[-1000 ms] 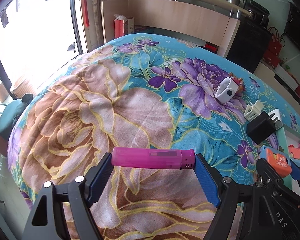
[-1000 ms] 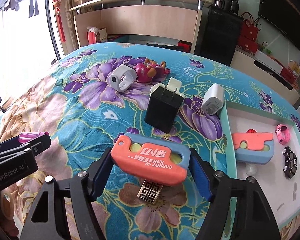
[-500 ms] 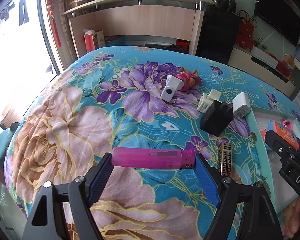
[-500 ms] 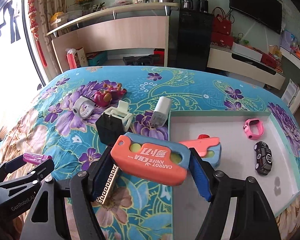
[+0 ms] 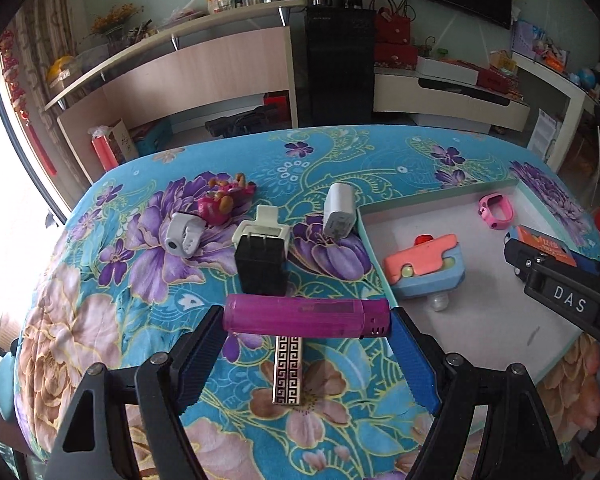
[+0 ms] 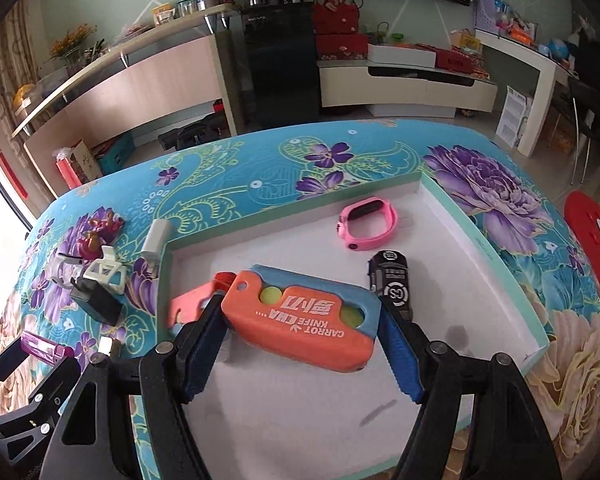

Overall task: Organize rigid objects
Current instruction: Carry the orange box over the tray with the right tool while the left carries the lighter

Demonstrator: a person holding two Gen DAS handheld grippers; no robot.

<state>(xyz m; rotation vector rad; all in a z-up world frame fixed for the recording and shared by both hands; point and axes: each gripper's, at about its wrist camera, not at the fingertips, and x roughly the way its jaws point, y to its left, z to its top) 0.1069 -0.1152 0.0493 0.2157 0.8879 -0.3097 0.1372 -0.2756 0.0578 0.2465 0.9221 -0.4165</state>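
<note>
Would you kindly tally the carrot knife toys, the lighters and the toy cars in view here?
Carrot knife toys: 2, held carrot knife toy, second carrot knife toy
Lighters: 2, magenta lighter, gold patterned lighter
Toy cars: 1, black toy car
Total: 5

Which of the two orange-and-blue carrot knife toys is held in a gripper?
The carrot knife toy clamped in the right gripper; its twin lies loose in the tray.
</note>
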